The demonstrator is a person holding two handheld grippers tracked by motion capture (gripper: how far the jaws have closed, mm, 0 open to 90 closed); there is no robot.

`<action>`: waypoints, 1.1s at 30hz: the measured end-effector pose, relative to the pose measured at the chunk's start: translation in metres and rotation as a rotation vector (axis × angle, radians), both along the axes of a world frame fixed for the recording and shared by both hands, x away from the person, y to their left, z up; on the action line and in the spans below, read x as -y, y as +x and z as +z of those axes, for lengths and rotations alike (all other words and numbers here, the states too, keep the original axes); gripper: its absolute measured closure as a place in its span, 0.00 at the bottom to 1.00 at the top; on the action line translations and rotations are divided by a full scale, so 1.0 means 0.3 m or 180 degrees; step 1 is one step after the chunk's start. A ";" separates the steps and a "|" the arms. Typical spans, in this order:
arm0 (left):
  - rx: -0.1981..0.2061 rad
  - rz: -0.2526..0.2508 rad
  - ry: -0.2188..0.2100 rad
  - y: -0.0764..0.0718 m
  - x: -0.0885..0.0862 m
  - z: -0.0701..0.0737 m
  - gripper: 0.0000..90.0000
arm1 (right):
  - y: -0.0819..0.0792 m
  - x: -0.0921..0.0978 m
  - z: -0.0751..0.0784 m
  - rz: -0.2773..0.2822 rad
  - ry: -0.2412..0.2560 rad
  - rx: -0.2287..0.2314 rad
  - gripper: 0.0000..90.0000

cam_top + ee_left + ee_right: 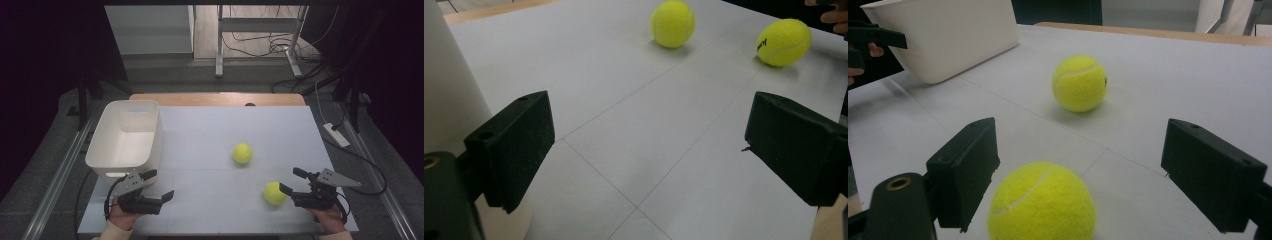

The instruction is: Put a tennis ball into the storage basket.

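Note:
Two yellow tennis balls lie on the white table (225, 125). The far ball (242, 153) (673, 23) (1080, 83) rests near the middle. At the front right is the near ball (274, 192) (784, 42) (1043, 202), lying between the jaws of my right gripper (289, 180) (1083, 145). That gripper is open, and the ball sits nearer the left jaw in its view. My left gripper (161, 184) (649, 135) stands open at the front left, holding nothing.
A white plastic bin (125, 140) (449, 90) (948, 35), with nothing inside, stands on the table's left side, just behind my left gripper. Past the table's far wooden edge (215, 98) are desk legs and cables on the floor.

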State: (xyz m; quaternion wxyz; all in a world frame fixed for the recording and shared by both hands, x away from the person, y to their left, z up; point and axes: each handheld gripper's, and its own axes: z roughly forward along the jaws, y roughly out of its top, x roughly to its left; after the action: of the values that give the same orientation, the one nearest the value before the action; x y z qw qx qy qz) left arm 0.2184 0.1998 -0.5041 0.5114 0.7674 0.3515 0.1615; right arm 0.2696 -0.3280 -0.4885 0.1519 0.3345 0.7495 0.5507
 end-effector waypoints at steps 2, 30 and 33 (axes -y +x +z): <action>-0.0002 0.0010 -0.0013 -0.002 -0.003 0.001 0.07 | 0.003 -0.002 -0.001 0.0012 -0.0013 0.0007 0.17; -0.0024 0.0017 -0.0039 0.003 0.028 0.034 0.07 | 0.011 -0.008 -0.003 0.0035 0.0027 0.0012 0.17; -0.0034 -0.0008 -0.0029 0.004 0.035 0.038 0.07 | 0.010 -0.009 -0.002 0.0029 0.0032 0.0028 0.17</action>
State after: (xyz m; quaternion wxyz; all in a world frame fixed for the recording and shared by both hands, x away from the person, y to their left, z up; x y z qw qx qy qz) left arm 0.2196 0.1892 -0.4929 0.5132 0.7663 0.3541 0.1551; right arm 0.2724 -0.3252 -0.4891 0.1510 0.3295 0.7475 0.5567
